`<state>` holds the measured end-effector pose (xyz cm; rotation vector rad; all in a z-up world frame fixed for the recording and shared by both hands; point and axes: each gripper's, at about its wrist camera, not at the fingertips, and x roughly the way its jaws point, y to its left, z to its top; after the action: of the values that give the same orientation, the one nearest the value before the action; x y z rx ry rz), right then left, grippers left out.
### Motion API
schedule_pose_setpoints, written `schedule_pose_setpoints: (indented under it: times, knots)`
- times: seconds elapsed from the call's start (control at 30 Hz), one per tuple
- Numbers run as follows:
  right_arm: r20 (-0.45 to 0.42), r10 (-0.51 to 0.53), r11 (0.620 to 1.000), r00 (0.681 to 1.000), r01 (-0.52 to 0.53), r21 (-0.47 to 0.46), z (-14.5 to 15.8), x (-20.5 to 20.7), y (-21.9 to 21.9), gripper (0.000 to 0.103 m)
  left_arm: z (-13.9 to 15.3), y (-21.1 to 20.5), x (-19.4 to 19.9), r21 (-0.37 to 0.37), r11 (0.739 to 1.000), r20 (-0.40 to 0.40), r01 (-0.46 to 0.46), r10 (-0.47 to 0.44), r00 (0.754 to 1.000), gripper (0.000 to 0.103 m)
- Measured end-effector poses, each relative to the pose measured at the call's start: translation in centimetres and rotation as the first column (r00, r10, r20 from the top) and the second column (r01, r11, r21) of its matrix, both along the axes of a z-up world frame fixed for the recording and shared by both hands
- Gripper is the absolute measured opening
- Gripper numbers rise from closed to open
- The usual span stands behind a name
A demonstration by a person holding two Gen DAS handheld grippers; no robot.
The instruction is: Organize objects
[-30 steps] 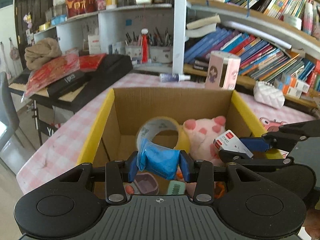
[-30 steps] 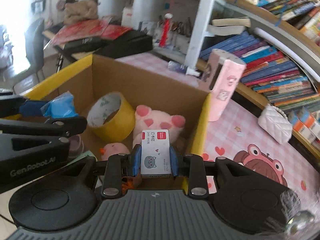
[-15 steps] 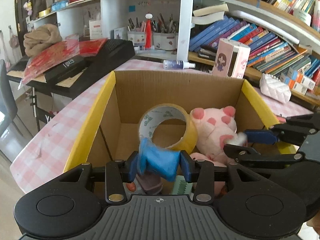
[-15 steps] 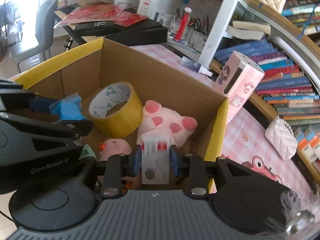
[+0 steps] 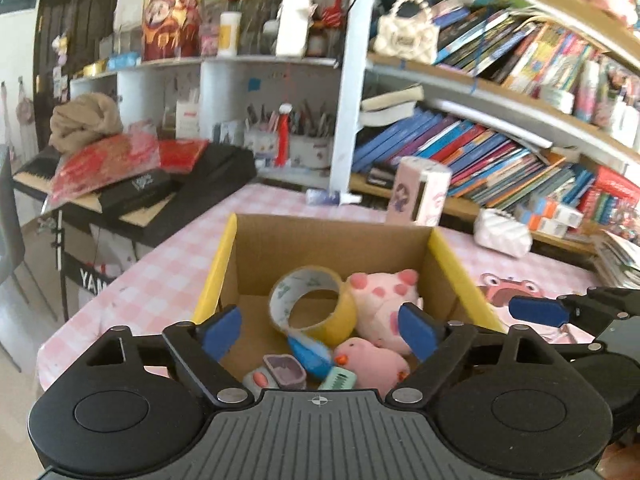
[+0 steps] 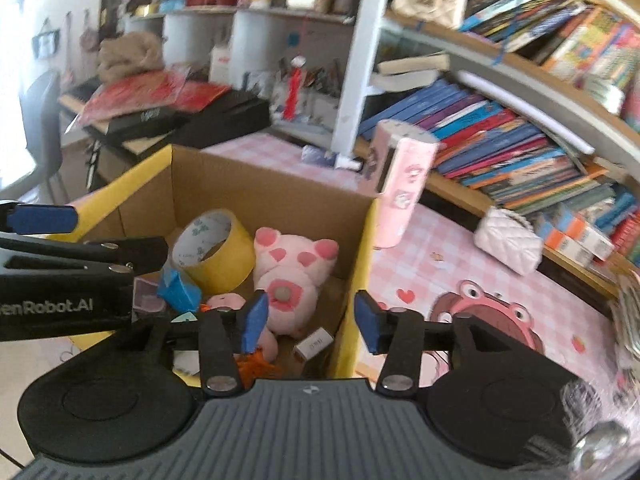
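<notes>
Cardboard box (image 5: 332, 240) holding crinkled blue packet (image 5: 310, 354), small carton (image 6: 314, 343), both jaws just opened, empty.

Orange item (image 6: 256, 364) behind right claw (image 6: 308, 318)

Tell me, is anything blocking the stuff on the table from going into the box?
Nothing visible blocks the way. The cardboard box is open on top. Both the left gripper and right gripper have just been opening, with nothing between their jaws. The pink case stands beside it.

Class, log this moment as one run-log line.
left gripper: just opened, empty | right gripper: just opened, empty | blue packet, small white box: in cardboard box
</notes>
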<state>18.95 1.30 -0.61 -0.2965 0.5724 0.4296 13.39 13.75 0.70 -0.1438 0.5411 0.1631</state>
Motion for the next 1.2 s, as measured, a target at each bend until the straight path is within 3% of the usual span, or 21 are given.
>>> schedule_pose_setpoints:
  times: [0.07, 0.13, 0.23, 0.43, 0.6, 0.73, 1.0, 1.2]
  knots:
    - [0.015, -0.030, 0.999, 0.999, 0.029, 0.018, 0.4, -1.6, -0.6, 0.054, 0.4, -0.5, -1.1, 0.008, 1.000, 0.006, 0.015, -0.015, 1.000, 0.092]
    - [0.027, -0.085, 0.996, 0.996, 0.083, 0.038, 0.8, -3.4, -1.2, 0.065, 0.7, -1.1, -2.5, 0.004, 1.000, 0.011, 0.018, -0.018, 1.000, 0.096]
    - [0.018, -0.165, 0.984, 0.986, 0.163, 0.068, 0.9, -5.9, -2.0, 0.075, 0.9, -1.7, -4.7, -0.008, 0.999, 0.010, 0.042, -0.042, 0.999, 0.098]
    - [-0.060, -0.327, 0.938, 0.943, 0.332, 0.103, 0.0, -11.6, -4.2, 0.085, 0.3, -3.3, -8.9, -0.003, 0.997, -0.029, 0.073, -0.073, 0.997, 0.101]
    - [-0.066, -0.424, 0.899, 0.903, 0.429, 0.091, -1.3, -16.0, -5.9, 0.090, -0.3, -5.5, -11.4, 0.033, 0.993, -0.067, 0.111, -0.108, 0.992, 0.102]
    - [-0.077, -0.447, 0.885, 0.891, 0.453, 0.105, -1.9, -18.4, -7.2, 0.099, -0.5, -7.2, -12.5, 0.069, 0.985, -0.082, 0.156, -0.151, 0.985, 0.103]
    - [-0.070, -0.454, 0.881, 0.888, 0.460, 0.112, -1.6, -20.6, -8.6, 0.103, -0.5, -10.3, -13.2, 0.090, 0.975, -0.086, 0.203, -0.196, 0.977, 0.103]
    - [-0.083, -0.490, 0.859, 0.868, 0.497, 0.121, -1.6, -21.0, -10.7, 0.103, -0.6, -12.4, -13.2, 0.072, 0.973, -0.087, 0.218, -0.211, 0.974, 0.103]
